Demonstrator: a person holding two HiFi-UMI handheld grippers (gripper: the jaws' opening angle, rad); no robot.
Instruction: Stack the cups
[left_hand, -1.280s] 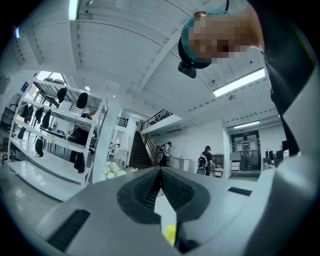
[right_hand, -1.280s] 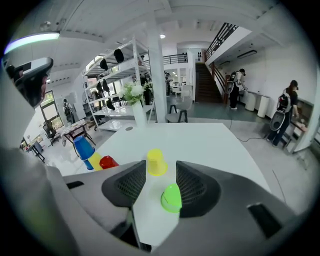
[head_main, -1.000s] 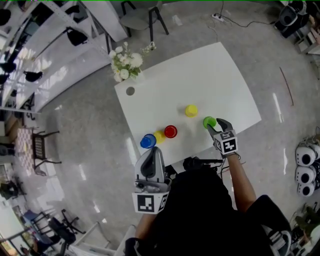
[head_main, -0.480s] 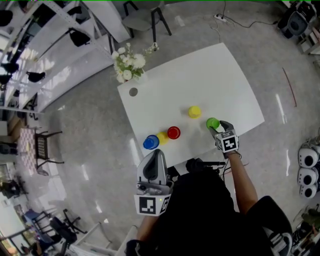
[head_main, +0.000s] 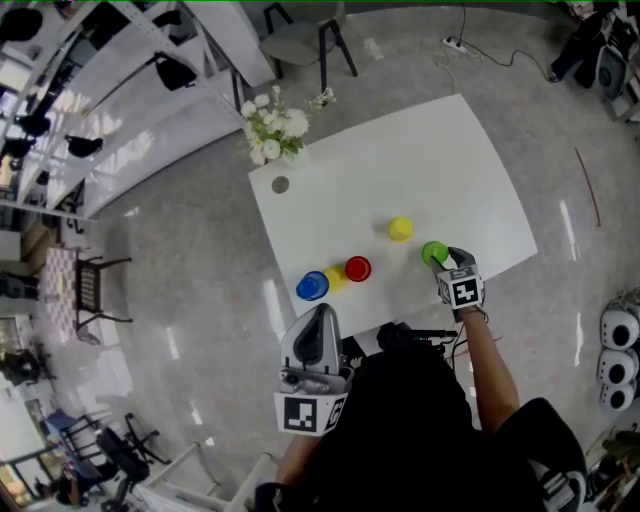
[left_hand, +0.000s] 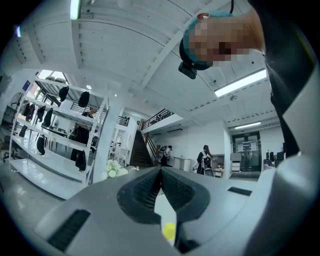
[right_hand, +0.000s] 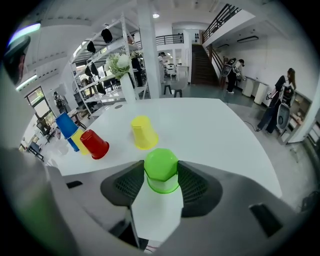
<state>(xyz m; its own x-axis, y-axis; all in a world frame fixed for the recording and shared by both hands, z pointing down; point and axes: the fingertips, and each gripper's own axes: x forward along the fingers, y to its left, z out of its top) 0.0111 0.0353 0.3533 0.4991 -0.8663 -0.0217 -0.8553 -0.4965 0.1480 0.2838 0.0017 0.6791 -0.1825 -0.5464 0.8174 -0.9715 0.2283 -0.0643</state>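
Left gripper (head_main: 320, 312): jaws closed on nothing, held off the table at 7 o'clock, close to the person's body.

Right gripper (head_main: 441, 258): jaws closing, pads against both sides of the inverted green plastic cup (right_hand: 161, 169). The cup stands at the 4 o'clock edge of the white table (head_main: 450, 160).

At 8 o'clock: blue plastic cup (head_main: 312, 286), partly hidden yellow cup (head_main: 335, 279) just beside it, then red plastic cup (head_main: 358, 269).

Inverted yellow plastic cup (head_main: 400, 229) stands alone near centre.

White flower bunch (head_main: 277, 128) at the 11 o'clock corner.
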